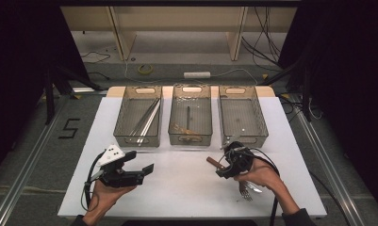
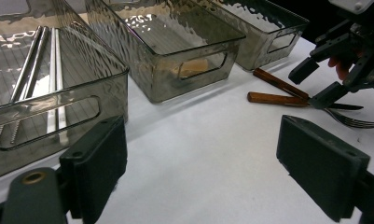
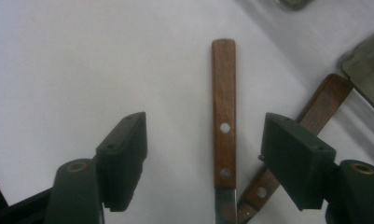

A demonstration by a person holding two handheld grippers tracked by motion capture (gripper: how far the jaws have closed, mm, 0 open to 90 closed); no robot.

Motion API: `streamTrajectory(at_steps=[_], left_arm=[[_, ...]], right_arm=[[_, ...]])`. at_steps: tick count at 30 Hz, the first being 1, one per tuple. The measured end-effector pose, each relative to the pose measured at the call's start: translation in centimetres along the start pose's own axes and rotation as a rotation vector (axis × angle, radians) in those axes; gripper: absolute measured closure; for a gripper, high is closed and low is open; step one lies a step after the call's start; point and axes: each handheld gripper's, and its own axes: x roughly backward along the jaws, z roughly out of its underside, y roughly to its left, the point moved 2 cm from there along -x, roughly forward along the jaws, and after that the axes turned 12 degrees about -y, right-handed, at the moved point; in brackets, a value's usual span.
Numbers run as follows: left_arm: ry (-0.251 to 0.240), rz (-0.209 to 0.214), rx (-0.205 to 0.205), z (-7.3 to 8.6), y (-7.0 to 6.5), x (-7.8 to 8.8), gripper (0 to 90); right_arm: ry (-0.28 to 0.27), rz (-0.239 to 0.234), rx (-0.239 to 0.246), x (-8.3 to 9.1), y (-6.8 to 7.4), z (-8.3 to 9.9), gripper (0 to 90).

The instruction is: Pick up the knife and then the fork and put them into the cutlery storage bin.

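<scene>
High view: my right fingers (image 1: 223,165) hang open over a knife (image 1: 216,163) on the worktop (image 1: 177,188). Left gripper view: my left fingers (image 2: 222,163) idle open, well apart. Right gripper view: the handle (image 3: 224,116) lies between my pads, pointing straight away.

Three bins (image 1: 191,134) stand side by side across the table (image 1: 177,183) at centre frame; below the right-hand one lie two knives (image 2: 278,91) and apparently a fork (image 1: 244,190).
</scene>
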Motion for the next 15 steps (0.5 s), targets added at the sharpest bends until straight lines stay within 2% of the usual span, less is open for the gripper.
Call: streamTrajectory(at_steps=[9,15], left_arm=[[0.004,0.003,-0.007,0.01,-0.08,0.04,15.7],[0.001,0.002,-0.007,0.06,-0.07,0.2,15.7]], right_arm=[[0.034,0.007,0.021,-0.38,-0.18,0.46,43.7],[0.059,0.036,0.018,-0.84,-0.53,0.79,52.0]])
